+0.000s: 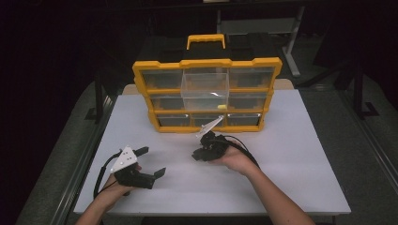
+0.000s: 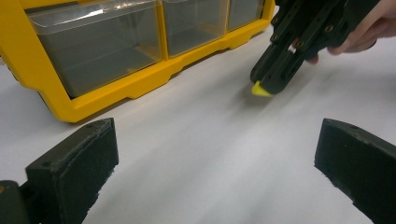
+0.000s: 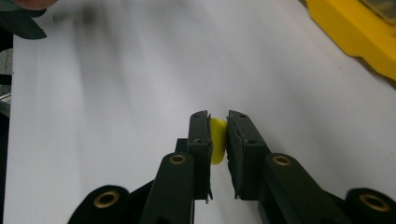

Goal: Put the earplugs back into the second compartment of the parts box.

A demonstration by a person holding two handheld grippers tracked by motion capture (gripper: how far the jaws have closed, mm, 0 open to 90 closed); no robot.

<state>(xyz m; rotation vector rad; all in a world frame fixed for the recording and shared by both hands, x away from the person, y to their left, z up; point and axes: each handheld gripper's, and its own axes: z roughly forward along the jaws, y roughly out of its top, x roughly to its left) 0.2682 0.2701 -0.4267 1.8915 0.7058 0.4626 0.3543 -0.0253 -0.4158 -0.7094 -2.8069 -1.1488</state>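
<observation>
The right gripper point(image 3: 218, 128) is clamped on a small yellow piece point(image 3: 217, 140), held between its pads above the white table point(image 3: 116, 93). The left gripper point(image 2: 215, 158) stands wide open and empty, near the yellow organizer point(image 2: 140, 84).

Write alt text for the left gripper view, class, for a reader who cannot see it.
The right tongs, held in a hand, pinch a small yellow piece just above the white table. In the foreground the left tongs stand wide open with nothing between them. A yellow organizer with clear drawers stands at upper left.
</observation>
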